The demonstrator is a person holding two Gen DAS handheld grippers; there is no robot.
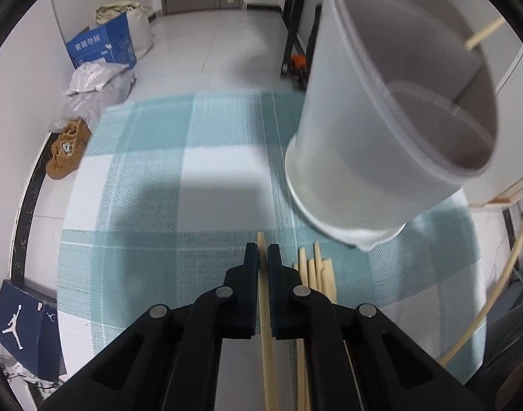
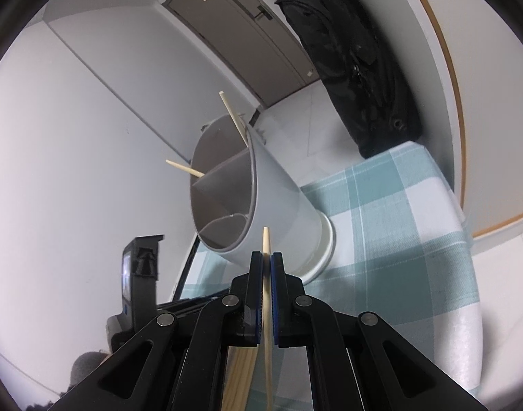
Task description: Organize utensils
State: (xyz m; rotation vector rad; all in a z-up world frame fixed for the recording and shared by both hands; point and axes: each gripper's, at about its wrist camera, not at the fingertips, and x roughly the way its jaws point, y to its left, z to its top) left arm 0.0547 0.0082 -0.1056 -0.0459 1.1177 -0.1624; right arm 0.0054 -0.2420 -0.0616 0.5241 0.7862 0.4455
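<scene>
A: Start with the tongs, please. What does each one hold?

B: The left gripper (image 1: 263,251) is pressed together on one chopstick (image 1: 265,311), which runs between its fingers and points forward over the checked cloth (image 1: 151,178). The right gripper (image 2: 266,257) is also pinched on one chopstick (image 2: 266,239), and the thin tip stands out just past its fingertips.

A: And where are the other utensils?

B: In the left wrist view, a small bundle of loose chopsticks (image 1: 318,270) lies on the cloth just to the right of the left gripper. The grey holder (image 2: 258,198) stands on the cloth beyond both tongs. It has a divider inside, and two chopsticks (image 2: 234,118) already lean out of the far compartment.

A: So what is the step now?

B: I think it is to carry the gripped sticks to the holder. The right one is nearer, with its tip just before the rim.

A: How to do it well?

B: I would raise the tip above the rim first, then tilt the stick more upright and aim into one compartment, not onto the divider. Release only when the tip is well inside. The holder looks light, so do not push its wall. The left stick should lift clear of the bundle.
</scene>
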